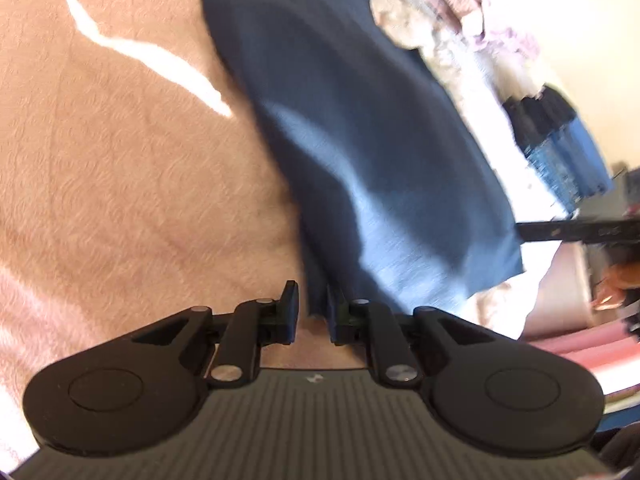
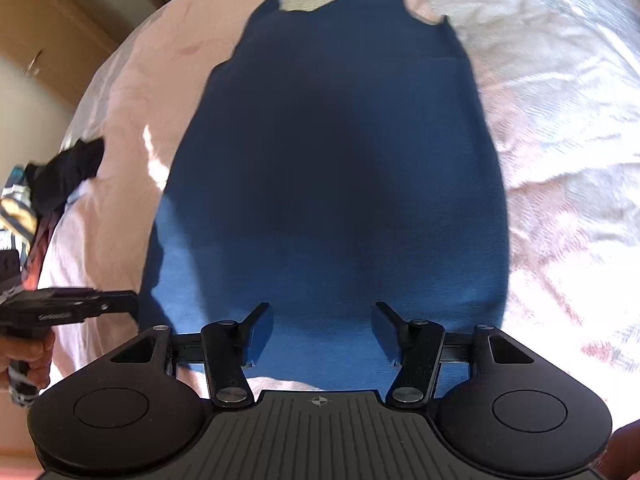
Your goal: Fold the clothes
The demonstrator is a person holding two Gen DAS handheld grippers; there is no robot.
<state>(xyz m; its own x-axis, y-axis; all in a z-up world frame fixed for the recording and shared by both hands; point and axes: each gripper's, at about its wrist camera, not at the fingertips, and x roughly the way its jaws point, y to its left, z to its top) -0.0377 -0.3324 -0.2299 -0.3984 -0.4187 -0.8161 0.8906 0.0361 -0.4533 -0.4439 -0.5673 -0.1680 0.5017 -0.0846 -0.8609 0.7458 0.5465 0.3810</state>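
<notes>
Blue top [image 2: 332, 168] — flat on bedspread [image 2: 560, 160]

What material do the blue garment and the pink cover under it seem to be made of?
The blue garment looks like a thin, matte knit, perhaps cotton jersey: it drapes limply, has no shine, and shows fine ribbing where sunlight hits it. The pink cover looks like a soft woven or quilted bedspread with a faint pressed pattern; its exact fibre cannot be told.
</notes>
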